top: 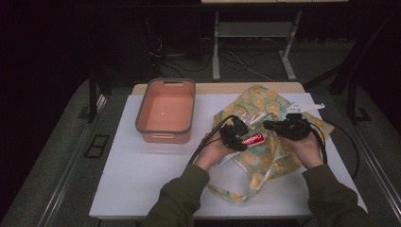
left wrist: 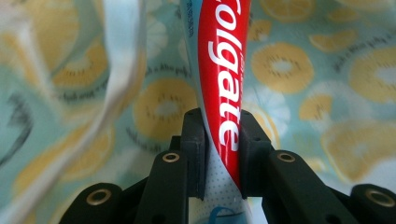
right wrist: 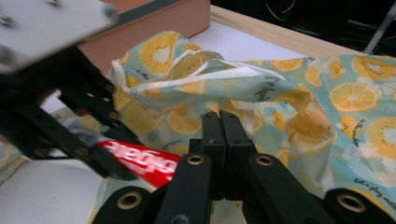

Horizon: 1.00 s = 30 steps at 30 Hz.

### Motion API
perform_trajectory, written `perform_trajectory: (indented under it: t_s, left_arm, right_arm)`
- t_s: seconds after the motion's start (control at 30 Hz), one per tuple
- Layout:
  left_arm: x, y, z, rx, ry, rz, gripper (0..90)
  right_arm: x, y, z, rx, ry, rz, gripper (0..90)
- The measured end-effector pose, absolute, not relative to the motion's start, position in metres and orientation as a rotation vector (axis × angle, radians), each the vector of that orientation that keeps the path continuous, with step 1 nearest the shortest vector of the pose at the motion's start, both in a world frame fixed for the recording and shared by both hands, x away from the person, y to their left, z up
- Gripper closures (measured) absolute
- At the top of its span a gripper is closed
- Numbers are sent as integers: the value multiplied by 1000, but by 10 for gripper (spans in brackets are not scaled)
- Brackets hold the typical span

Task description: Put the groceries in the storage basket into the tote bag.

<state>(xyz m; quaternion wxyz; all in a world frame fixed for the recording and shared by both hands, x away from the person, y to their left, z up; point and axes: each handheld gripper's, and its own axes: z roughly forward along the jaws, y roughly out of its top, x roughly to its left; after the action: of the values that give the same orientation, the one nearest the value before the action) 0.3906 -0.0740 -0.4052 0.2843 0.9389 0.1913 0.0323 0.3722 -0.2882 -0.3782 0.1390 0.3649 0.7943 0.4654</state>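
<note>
We see first the white rectangular table [top: 142, 179], which carries all the other things. On its right half lies the large cloth bag with a yellow citrus print on a pale blue ground [top: 265, 156], spread flat, with its handle strap reaching toward the person's side of the table. To the left of the bag, well apart from it, stands the salmon-pink plastic bin with a grey rim [top: 165, 109]; in the right gripper view its wall rises just behind the bag's raised edge. The left gripper [top: 235, 134] is clenched on the red and white toothpaste tube [top: 252, 139], with the tube pinched flat between the two black jaws [left wrist: 219, 140]. The tube is above the middle of the bag, between the two grippers. In the high view its long axis lies almost level across the table, and the free end points to the right, toward the right gripper [top: 283, 126]. In the left gripper view the tube runs straight away from the jaws, over the printed cloth. The right gripper [right wrist: 219, 123] has its jaws pressed together, and we cannot tell whether any cloth is between them; it is just over the bag, near the tube's free end.
</note>
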Motion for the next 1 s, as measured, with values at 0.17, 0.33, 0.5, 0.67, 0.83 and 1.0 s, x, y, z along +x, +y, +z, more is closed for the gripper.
perform_trajectory:
  t_s: [0.17, 0.33, 0.5, 0.67, 0.83, 1.0]
  left_arm:
    - [398, -85, -419, 2532, 531, 114, 745]
    - [401, -80, -417, 2445, 549, 115, 681]
    - [392, -64, -408, 2422, 541, 151, 476]
    - [377, -39, -405, 2408, 546, 192, 397]
    - [363, -17, -405, 2387, 526, 183, 352]
    - [355, -10, -414, 2406, 493, 182, 346]
  right_arm:
    - [372, -290, -378, 1058, 2290, 1355, 898]
    - [372, -291, -377, 1059, 2288, 1354, 898]
    - [372, -291, -377, 1059, 2288, 1351, 897]
    - [372, -289, -378, 1056, 2294, 1342, 897]
    - [372, -287, -379, 1050, 2301, 1335, 898]
    - [372, -287, -380, 1056, 2304, 1329, 897]
